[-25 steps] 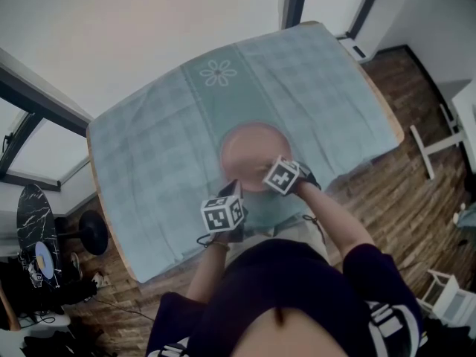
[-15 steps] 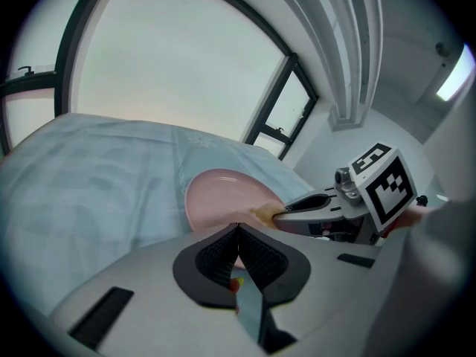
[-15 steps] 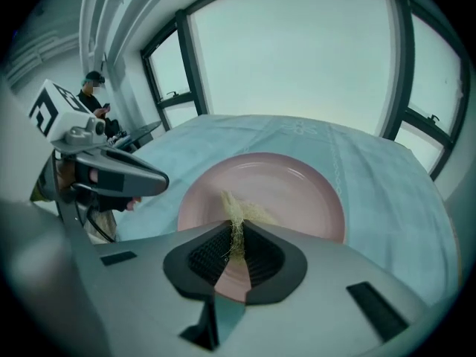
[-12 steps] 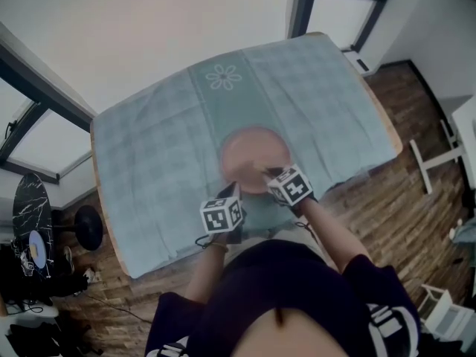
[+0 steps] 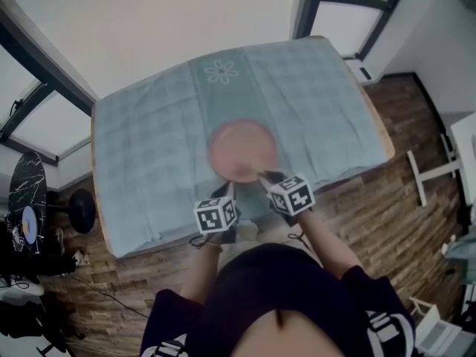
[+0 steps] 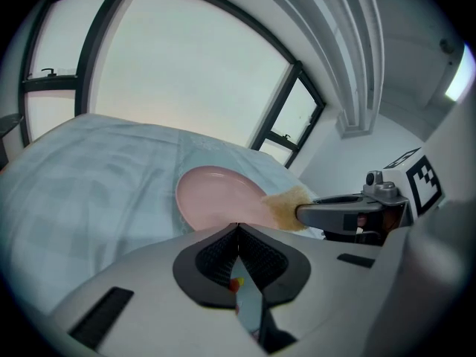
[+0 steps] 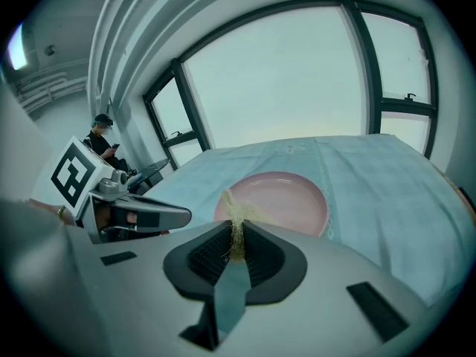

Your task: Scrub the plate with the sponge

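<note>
**Head view.** Shows the right gripper (image 5: 262, 177) drawn back toward 6 o'clock. A second ago reached in over the pink plate (image 5: 242, 151) at its 5 o'clock part; now meets only the near rim there with its tip. Shows the left gripper (image 5: 229, 195) parked as before, off the plate near the 6 o'clock edge of the cloth-covered tabletop (image 5: 149, 162). Probably marks the outer end of a scrubbing stroke, or a pull-off from the plate; cannot say which from this. Places the plate flat at mid-tabletop, with the cloth's flower motif (image 5: 221, 71) at its 12 o'clock.

**Left gripper view.** Shows this gripper clenched, pads pressed together on nothing. Puts the plate ahead at 12 o'clock. Has a yellowish sponge (image 6: 286, 205) overlapping the plate's 3 o'clock rim, carried in from the right on the other gripper's tip. Cannot settle whether touching the rim or just above it.

**Right gripper view.** Confirms this gripper grasping the sponge, squeezed thin between the pads, with frayed fibres sticking up past them. Sets the plate just beyond, at 12 to 1 o'clock.

**Look of the plate.** Round and shallow, with a low raised rim and a matt pink face. No visible food, foam or water, so nothing to gauge how much scrubbing remains.
</note>
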A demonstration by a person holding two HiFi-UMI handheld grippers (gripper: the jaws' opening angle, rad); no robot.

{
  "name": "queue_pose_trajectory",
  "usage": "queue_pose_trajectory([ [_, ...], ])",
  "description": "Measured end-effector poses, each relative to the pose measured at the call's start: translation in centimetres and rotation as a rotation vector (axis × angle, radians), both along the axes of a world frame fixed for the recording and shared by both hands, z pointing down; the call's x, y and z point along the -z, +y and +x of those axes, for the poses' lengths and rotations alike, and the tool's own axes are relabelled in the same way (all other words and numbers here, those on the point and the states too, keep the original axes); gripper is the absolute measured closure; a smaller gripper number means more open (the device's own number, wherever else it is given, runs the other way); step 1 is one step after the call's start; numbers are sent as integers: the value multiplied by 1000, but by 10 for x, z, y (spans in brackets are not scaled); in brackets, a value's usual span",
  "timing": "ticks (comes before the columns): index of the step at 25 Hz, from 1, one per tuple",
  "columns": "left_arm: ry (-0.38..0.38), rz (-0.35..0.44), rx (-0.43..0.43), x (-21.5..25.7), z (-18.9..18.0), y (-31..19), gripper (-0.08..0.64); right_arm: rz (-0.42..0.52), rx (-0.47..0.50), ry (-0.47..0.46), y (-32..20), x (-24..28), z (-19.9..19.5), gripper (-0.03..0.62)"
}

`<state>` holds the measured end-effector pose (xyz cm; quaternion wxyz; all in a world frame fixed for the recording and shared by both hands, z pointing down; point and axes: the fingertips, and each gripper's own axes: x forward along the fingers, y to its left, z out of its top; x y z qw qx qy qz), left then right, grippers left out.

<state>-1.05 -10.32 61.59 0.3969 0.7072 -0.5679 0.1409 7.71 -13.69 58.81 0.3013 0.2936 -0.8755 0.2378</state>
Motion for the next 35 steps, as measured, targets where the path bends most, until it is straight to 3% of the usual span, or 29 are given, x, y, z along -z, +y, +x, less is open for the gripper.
queue_pose_trajectory([
  [16,-14,31,46,13,75,95,549,28,-6,-132,95,26,68,554],
  [35,-42,69,60,23,97,157,549,38,-15,-200,155,26,100,555],
])
